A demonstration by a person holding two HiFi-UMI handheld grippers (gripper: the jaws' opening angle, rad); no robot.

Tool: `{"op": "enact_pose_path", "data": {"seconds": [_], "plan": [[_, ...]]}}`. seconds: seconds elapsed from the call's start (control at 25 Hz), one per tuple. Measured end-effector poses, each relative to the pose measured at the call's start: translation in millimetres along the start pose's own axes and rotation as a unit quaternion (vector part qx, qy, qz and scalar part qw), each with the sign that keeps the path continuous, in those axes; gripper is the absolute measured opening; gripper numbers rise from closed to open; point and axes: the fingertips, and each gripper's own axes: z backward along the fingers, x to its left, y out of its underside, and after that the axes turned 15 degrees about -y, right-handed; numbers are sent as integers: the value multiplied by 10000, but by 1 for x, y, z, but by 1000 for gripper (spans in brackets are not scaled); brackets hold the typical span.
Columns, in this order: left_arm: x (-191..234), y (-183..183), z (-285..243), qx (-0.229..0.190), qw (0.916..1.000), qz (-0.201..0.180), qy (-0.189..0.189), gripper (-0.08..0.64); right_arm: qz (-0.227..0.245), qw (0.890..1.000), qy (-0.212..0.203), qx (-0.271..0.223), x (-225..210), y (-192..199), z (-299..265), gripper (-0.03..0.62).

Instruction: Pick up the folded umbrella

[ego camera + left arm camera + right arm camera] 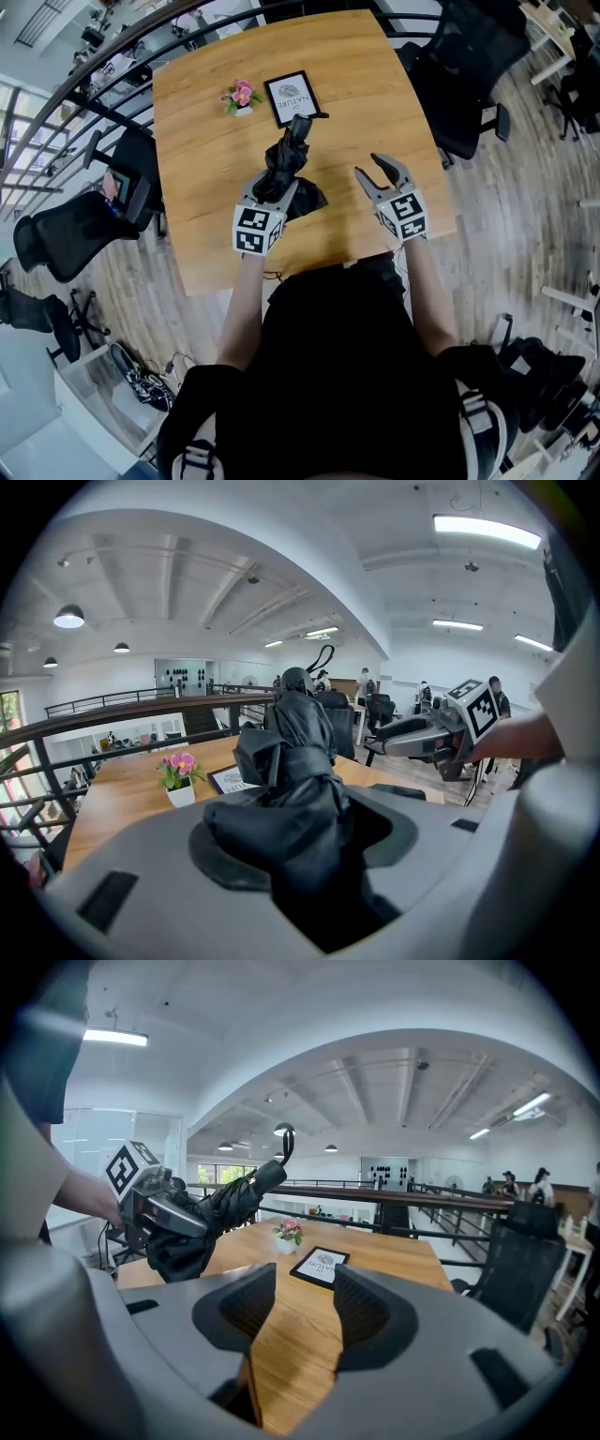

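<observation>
One folded umbrella [292,150] clamped in left gripper [274,192] jaws | right gripper [367,165] jaws apart | its view: umbrella airborne

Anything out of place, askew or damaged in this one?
Nothing spilled or broken. The folded umbrella looks untidy: loose fabric bunches out of the left tongs gripping it. The right tongs are open, empty.

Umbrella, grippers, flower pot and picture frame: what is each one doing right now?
Folded umbrella: closed up, tilted with its handle end up, held by the left gripper.
Left gripper: shut on the folded umbrella.
Right gripper: open, nothing between its jaws.
Flower pot: standing upright on the table.
Picture frame: on the table, beside the flower pot, its face showing.
</observation>
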Motion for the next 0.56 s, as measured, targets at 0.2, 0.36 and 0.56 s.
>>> {"op": "enact_pose_path", "data": {"seconds": [0.2, 0.36, 0.56], "plan": [[0, 0, 0, -1, 10000, -5, 4, 238, 28, 10000, 35, -25, -2, -2, 2, 189], [1, 0, 0, -8, 10000, -1, 5, 238, 24, 10000, 56, -31, -3, -1, 2, 189], [3, 1, -2, 1, 10000, 9, 6, 239, 22, 10000, 54, -25, -3, -1, -1, 189]]}}
